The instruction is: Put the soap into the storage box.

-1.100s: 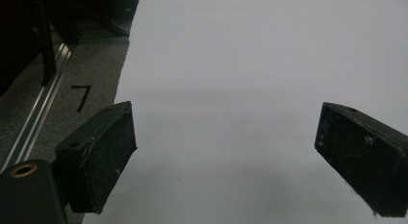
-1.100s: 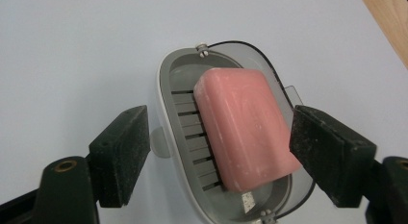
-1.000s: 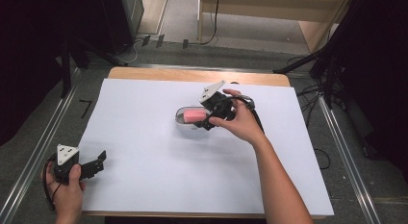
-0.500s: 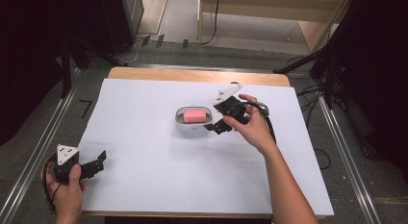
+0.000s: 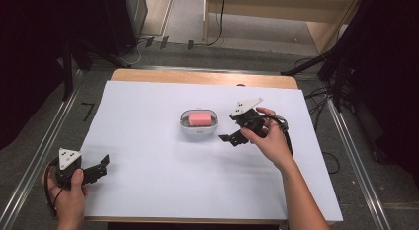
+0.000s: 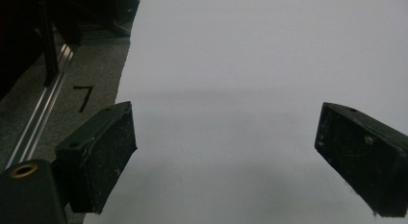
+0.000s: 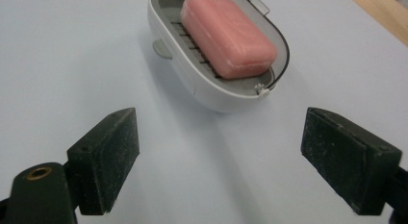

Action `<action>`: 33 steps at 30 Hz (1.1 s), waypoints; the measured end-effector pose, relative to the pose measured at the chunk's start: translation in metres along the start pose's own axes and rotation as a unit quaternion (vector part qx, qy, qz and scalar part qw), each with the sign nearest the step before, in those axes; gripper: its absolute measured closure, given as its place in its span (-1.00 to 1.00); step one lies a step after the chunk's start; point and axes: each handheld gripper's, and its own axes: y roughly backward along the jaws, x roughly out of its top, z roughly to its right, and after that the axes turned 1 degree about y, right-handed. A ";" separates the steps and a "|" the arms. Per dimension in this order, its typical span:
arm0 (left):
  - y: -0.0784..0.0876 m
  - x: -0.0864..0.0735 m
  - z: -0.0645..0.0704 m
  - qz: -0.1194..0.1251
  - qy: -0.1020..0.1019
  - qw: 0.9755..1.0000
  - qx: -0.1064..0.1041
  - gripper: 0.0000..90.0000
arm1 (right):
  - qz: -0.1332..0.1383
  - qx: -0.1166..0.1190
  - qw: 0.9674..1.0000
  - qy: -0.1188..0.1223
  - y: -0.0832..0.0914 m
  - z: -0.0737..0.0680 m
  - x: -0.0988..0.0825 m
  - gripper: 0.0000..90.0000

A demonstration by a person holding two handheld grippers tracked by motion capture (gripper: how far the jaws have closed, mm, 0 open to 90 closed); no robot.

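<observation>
Right tool (image 5: 232,133), jaws wide and empty, sits at 3 o'clock of the dish (image 5: 198,129) holding soap (image 7: 226,34); nothing between. Left tool (image 5: 101,166), also wide open, lies at 8 o'clock. Right gripper view reveals the dish's ribbed floor.

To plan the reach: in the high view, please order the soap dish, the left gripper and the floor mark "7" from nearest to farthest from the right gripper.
1. Soap dish, just left of the right gripper.
2. Left gripper, near corner.
3. Mark "7", floor beyond the table's left edge.

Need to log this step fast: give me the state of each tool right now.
Left tool: open, empty, over the white sheet.
Right tool: open, empty, apart from the white oval soap dish holding a pink soap bar.
</observation>
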 end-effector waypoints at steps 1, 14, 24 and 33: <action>0.000 0.000 0.000 0.000 0.000 1.000 0.000 -0.83 | -0.001 -0.001 1.000 -0.001 0.001 -0.001 -0.002 -0.69; 0.000 0.000 0.001 0.003 -0.003 1.000 0.002 -0.83 | 0.023 -0.023 0.999 -0.028 0.024 -0.009 -0.035 -0.69; 0.001 0.000 0.001 0.003 -0.003 1.000 0.003 -0.83 | 0.027 -0.038 0.997 -0.057 0.038 -0.010 -0.069 -0.69; 0.001 0.000 0.000 0.003 -0.001 1.000 0.001 -0.83 | 0.027 -0.052 0.996 -0.073 0.049 -0.013 -0.096 -0.69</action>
